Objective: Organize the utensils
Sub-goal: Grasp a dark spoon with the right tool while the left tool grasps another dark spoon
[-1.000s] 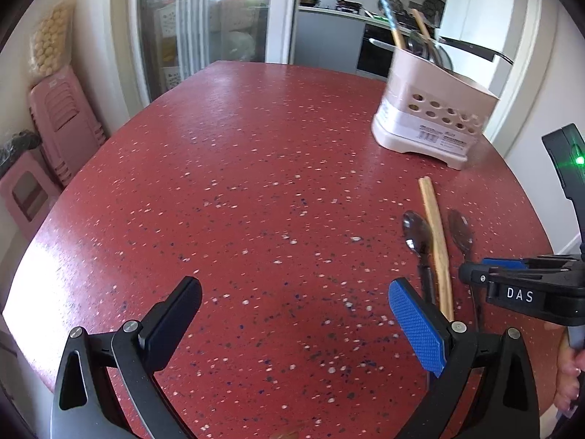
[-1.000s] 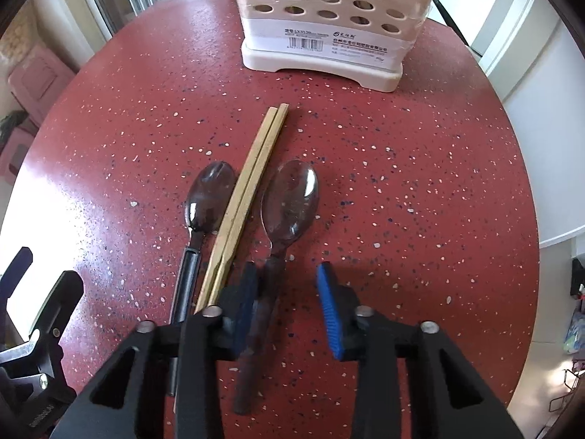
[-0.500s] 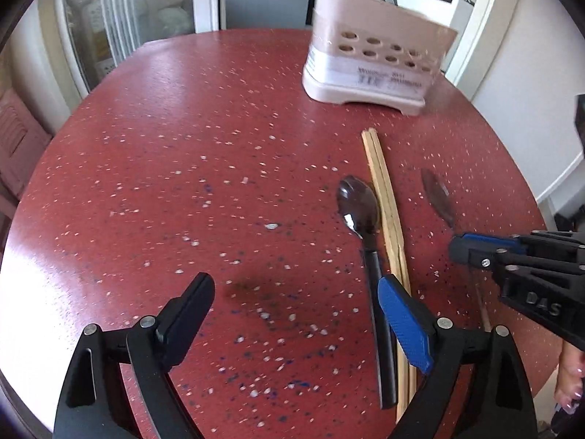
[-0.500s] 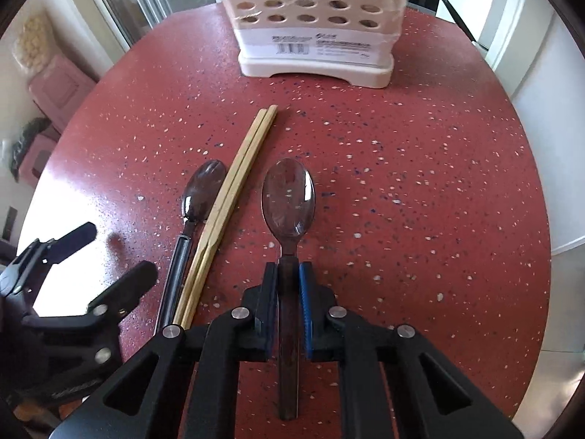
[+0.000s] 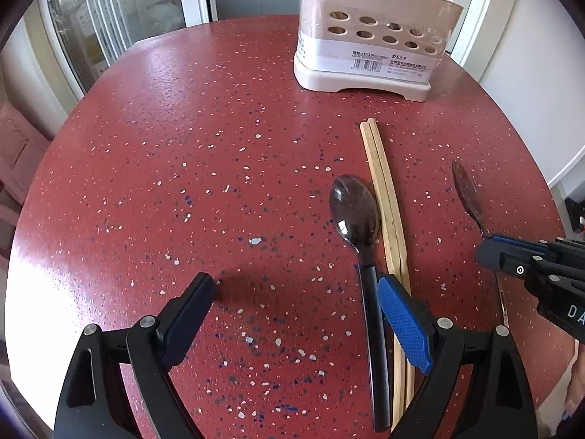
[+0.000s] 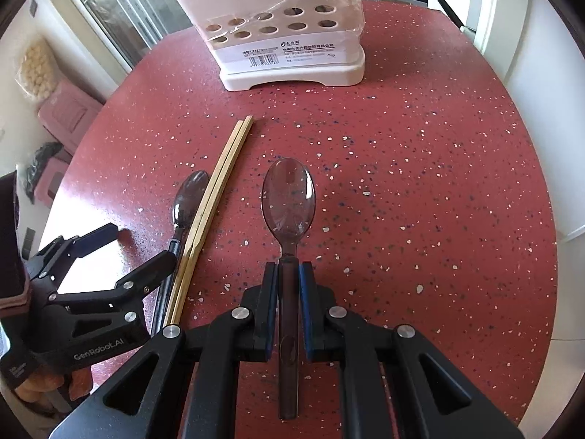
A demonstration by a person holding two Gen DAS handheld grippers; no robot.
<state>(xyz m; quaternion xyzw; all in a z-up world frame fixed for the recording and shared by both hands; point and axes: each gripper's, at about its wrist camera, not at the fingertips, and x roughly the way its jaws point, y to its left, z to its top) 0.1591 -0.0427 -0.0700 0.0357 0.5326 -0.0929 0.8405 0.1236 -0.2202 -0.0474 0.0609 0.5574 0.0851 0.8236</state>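
Left wrist view shows our left gripper (image 5: 296, 314) with its jaws spread wide and holding nothing, low over the red speckled table (image 5: 182, 146). Just inside its blue pad (image 5: 404, 323) lies a dark-handled spoon (image 5: 356, 216), and touching that spoon's right side is a pair of wooden chopsticks (image 5: 382, 190). Further right, our right gripper (image 6: 287, 274) is clamped on the handle of a translucent brown spoon (image 6: 289, 197), bowl pointing forward; whether it is lifted off the table we cannot tell. Beyond everything stands the white utensil holder (image 6: 292, 44) with round holes, already holding a few utensils.

We judge the step in hand to be carrying the gripped spoon to the holder. To do it well, we should lift straight up first, keep the grip firm so the smooth handle does not swivel, then tip the spoon upright over an opening before letting go. The left jaws need to straddle only the dark handle, not the chopsticks beside it.
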